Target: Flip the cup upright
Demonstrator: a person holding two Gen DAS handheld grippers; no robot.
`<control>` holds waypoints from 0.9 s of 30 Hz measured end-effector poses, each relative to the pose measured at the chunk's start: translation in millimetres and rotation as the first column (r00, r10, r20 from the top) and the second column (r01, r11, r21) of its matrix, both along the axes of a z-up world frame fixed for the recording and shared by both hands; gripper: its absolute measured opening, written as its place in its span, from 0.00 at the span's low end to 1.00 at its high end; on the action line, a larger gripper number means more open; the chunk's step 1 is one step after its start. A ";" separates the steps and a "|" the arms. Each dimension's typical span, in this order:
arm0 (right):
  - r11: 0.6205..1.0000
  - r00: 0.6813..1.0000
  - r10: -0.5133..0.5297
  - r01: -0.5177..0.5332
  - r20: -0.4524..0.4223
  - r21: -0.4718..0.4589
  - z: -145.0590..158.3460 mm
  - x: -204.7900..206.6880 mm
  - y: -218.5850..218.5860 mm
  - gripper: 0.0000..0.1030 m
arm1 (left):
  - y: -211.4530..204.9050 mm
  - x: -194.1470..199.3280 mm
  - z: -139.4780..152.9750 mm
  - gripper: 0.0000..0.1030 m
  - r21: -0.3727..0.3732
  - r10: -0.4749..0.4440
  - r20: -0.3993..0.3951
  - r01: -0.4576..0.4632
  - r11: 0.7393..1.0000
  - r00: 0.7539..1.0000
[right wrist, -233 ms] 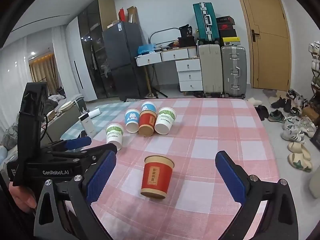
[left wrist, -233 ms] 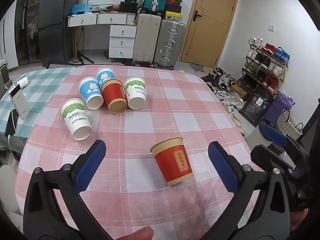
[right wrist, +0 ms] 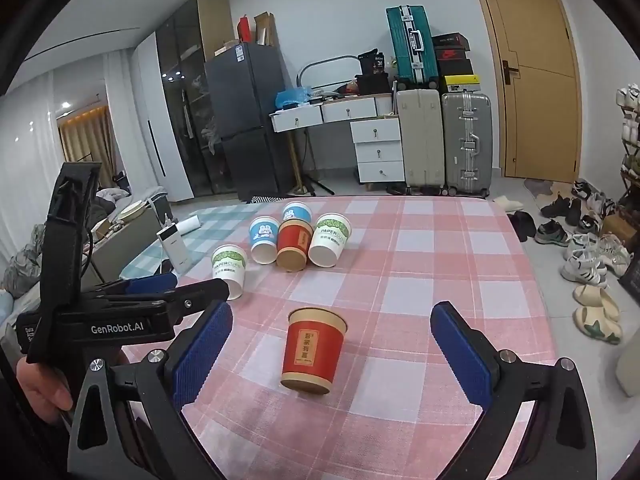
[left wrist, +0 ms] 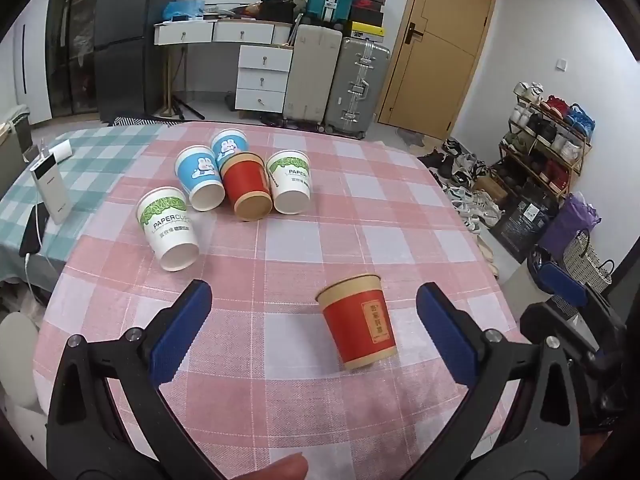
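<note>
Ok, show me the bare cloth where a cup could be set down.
Free: the wide checked stretch between the near red cup and the cup cluster, and the whole door-side half of the table. Crowded: the far corner, where five cups stand close together. Both claws, left and right, are open.

"PAPERCUP" stood in dark letters under a green leaf band on the white paper cup lying at the left of the pink checked counter (left wrist: 168, 224), and the first letters "PAPER" showed on a second white paper cup with the same green band (left wrist: 290, 182) farther back. The black body of the left hand-held gripper (right wrist: 116, 326) carried "GenRobot.AI" in white letters. The red paper cup with kraft rims (right wrist: 314, 350) bore a gold-framed label of Chinese characters too small to read, and a black box on the desk (right wrist: 378, 63) showed "36".
</note>
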State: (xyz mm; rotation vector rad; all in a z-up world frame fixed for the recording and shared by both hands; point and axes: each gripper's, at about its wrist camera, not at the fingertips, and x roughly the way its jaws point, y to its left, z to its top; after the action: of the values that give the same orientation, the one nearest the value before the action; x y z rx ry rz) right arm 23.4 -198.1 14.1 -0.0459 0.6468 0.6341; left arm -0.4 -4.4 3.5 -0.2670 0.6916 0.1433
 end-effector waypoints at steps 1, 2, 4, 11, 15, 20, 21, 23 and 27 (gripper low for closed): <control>1.000 1.000 0.002 -0.002 -0.004 0.007 0.8 0.3 -1.0 0.99 | -0.3 -0.7 0.3 0.99 0.001 -0.002 0.000 0.002 1.000 1.000; 1.000 1.000 0.002 -0.002 -0.005 0.014 1.7 0.3 -2.2 0.99 | -0.6 -1.5 0.7 0.99 0.000 -0.003 0.001 0.003 1.000 1.000; 1.000 1.000 0.006 -0.006 -0.004 0.019 3.4 -1.9 1.2 0.99 | -2.0 -3.0 1.2 0.99 -0.001 -0.008 0.004 0.008 1.000 1.000; 1.000 1.000 0.017 -0.017 0.017 -0.001 7.2 -5.2 7.0 0.99 | -4.5 -2.1 1.9 0.99 0.003 -0.018 -0.001 0.018 1.000 1.000; 1.000 1.000 0.015 -0.015 0.017 0.003 7.1 -5.9 7.1 0.99 | -5.4 -1.8 2.6 0.99 0.010 -0.025 -0.001 0.025 1.000 1.000; 1.000 1.000 0.008 -0.008 0.009 0.026 6.8 -5.4 3.4 0.99 | -5.3 -3.6 4.4 0.99 0.004 -0.013 -0.001 0.013 1.000 1.000; 1.000 1.000 0.009 -0.009 0.006 0.030 6.6 -5.4 2.7 0.99 | -5.0 -3.7 4.7 0.99 0.004 -0.013 -0.001 0.013 1.000 1.000; 1.000 1.000 0.008 -0.008 0.008 0.030 6.7 -5.1 2.6 0.99 | -4.4 -3.9 5.5 0.99 0.006 -0.012 -0.001 0.012 1.000 1.000; 0.999 1.000 0.008 -0.009 0.014 0.033 6.2 -6.0 2.8 0.99 | -1.9 -3.6 6.7 0.99 0.007 -0.016 -0.005 0.016 1.000 1.000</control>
State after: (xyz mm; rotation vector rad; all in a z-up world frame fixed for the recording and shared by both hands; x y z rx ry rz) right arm 17.5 -195.3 20.3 -0.0225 0.6228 0.6520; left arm -4.0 -6.3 10.3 -0.2541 0.6974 0.1311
